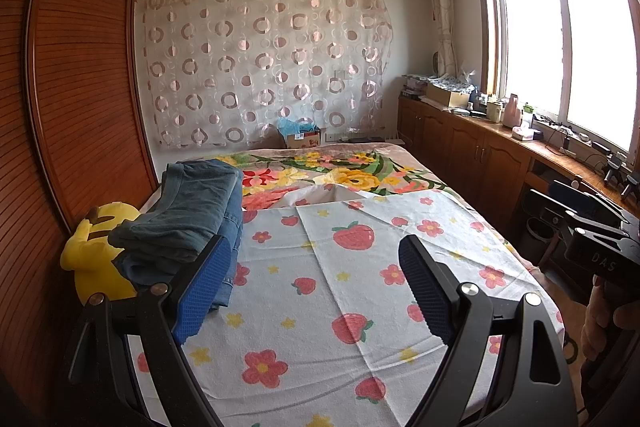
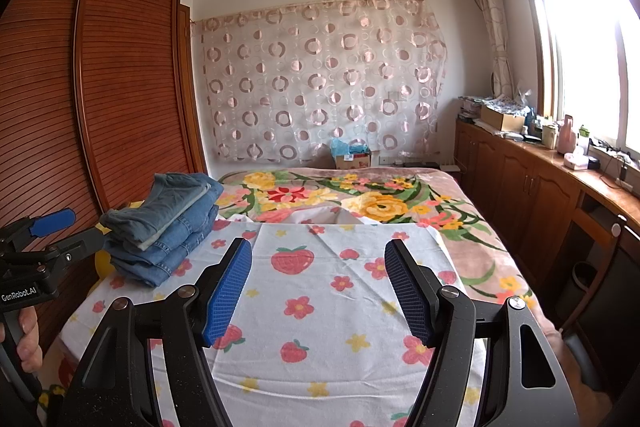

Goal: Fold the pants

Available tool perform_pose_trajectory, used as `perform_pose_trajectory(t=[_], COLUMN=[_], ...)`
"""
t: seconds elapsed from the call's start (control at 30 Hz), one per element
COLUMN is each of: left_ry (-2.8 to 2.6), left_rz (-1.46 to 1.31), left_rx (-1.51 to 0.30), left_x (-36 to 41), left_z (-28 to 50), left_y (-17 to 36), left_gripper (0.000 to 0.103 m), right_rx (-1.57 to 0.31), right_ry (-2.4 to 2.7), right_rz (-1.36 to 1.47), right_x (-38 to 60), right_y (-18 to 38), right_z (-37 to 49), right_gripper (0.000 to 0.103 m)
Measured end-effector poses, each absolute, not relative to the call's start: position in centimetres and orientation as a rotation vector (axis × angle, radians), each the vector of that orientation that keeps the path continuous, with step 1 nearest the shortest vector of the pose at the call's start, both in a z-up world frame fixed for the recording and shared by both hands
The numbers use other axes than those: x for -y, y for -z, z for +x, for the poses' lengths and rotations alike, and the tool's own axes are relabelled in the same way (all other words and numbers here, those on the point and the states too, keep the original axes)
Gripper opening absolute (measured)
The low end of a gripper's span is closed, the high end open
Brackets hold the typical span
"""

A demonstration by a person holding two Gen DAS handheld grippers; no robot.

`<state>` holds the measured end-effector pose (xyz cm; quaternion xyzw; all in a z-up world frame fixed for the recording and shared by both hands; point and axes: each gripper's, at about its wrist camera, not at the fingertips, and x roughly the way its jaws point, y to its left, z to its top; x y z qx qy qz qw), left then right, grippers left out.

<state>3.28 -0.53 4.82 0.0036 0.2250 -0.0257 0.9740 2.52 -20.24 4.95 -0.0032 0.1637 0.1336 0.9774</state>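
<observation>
A stack of folded denim pants (image 1: 188,219) lies at the left edge of the bed, on the white strawberry-print sheet (image 1: 344,299); it also shows in the right wrist view (image 2: 164,227). My left gripper (image 1: 316,267) is open and empty, held above the sheet just right of the stack. My right gripper (image 2: 318,263) is open and empty over the middle of the sheet (image 2: 320,307). The left gripper also shows at the left edge of the right wrist view (image 2: 48,239), beside the stack.
A yellow plush toy (image 1: 100,251) sits left of the stack, against the wooden wardrobe (image 1: 80,87). A floral blanket (image 1: 340,175) covers the far half of the bed. Wooden cabinets (image 2: 540,195) with clutter run under the window on the right.
</observation>
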Motion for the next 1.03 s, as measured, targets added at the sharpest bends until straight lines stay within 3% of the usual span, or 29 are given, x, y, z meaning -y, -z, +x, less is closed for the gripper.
perform_pose_trajectory(t=[1.03], left_ry=[0.051], left_rz=[0.009], left_rx=[-0.452], left_x=[0.62], left_z=[3.23], left_y=[-4.60], left_gripper=[0.087], right_rx=[-0.327], right_ry=[-0.270], right_rz=[-0.004], right_x=[20.27], right_y=[-4.86], right_z=[2.47], right_gripper=[0.071])
